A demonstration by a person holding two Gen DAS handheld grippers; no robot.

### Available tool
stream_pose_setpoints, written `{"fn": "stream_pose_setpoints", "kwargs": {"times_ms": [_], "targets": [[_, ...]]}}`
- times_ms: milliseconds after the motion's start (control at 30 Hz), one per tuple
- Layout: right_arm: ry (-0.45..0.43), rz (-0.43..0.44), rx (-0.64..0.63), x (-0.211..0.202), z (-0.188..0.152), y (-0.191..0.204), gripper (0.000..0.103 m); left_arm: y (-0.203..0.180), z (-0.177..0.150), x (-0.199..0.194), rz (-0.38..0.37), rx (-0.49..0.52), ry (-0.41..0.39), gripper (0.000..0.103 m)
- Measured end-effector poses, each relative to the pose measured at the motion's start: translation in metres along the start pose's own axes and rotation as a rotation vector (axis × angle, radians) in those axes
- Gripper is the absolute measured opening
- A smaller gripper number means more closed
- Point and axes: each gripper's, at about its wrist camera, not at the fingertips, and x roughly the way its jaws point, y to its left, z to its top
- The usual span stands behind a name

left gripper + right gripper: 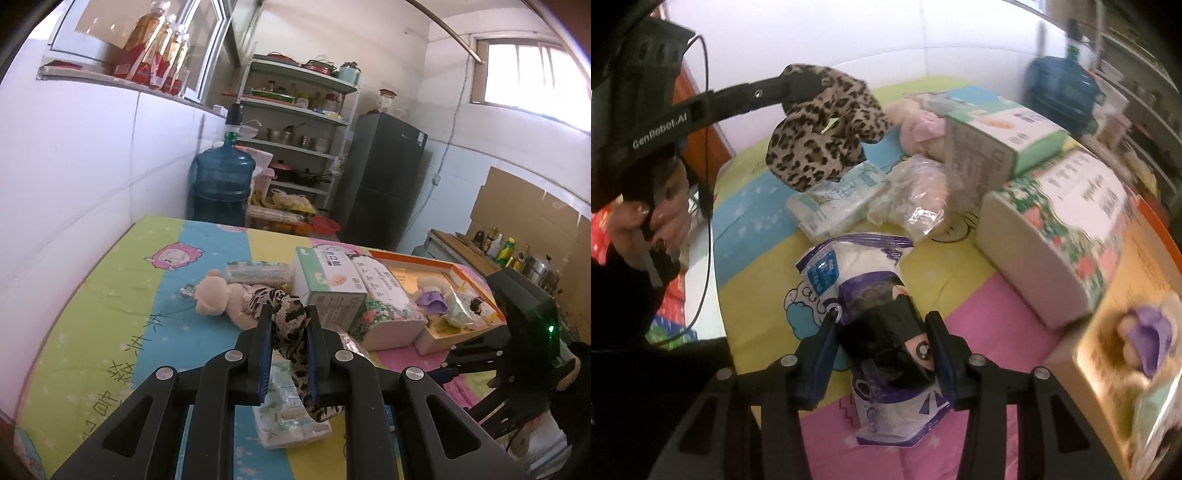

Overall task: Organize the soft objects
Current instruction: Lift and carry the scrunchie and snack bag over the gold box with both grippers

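My left gripper (289,325) is shut on a leopard-print cloth (290,310), which hangs above the cartoon-print table cover (122,295). The right wrist view shows the same cloth (816,125) dangling from that gripper (801,86). My right gripper (882,332) points steeply down at a purple-and-white mask pack (864,266) lying on the cover. Its pads sit against both sides of the pack. A beige plush bear (218,295) lies beyond the cloth. A pack of tissues (838,195) lies under the cloth.
A green-and-white box (1001,129) and a floral pack (1056,229) stand mid-table beside a crumpled clear bag (916,192). An orange-rimmed box (436,264) on the right holds a purple plush toy (1148,332). A water jug (221,181) and a fridge (380,181) stand behind.
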Motion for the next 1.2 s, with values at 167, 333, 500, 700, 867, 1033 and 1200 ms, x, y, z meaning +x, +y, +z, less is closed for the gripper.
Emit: {"fn": "stream_pose_setpoints", "kwargs": {"times_ms": [167,333,500,700,867,1033,1200], "targets": [[-0.049,-0.018,0.041,-0.021,-0.014,0.012,0.047,-0.009,0.003,-0.005,-0.017,0.022,-0.010,0.016],[-0.097,-0.052,0.074,-0.043,-0.019,0.011,0.047,-0.020,0.008,-0.011,-0.034,0.046,-0.027,0.016],[-0.140,-0.097,0.110,-0.062,-0.031,0.007,0.047,-0.031,0.013,-0.014,-0.056,0.073,-0.038,0.016],[-0.183,-0.142,0.155,-0.079,-0.033,-0.008,0.047,-0.048,0.021,-0.013,-0.086,0.107,-0.045,0.016],[-0.214,-0.180,0.189,-0.093,-0.044,-0.021,0.047,-0.066,0.028,-0.009,-0.119,0.141,-0.054,0.016],[-0.236,-0.214,0.231,-0.106,-0.054,-0.034,0.047,-0.087,0.036,-0.001,-0.148,0.179,-0.047,0.016],[-0.259,-0.245,0.271,-0.118,-0.066,-0.046,0.047,-0.108,0.043,0.009,-0.189,0.201,-0.042,0.016]]}}
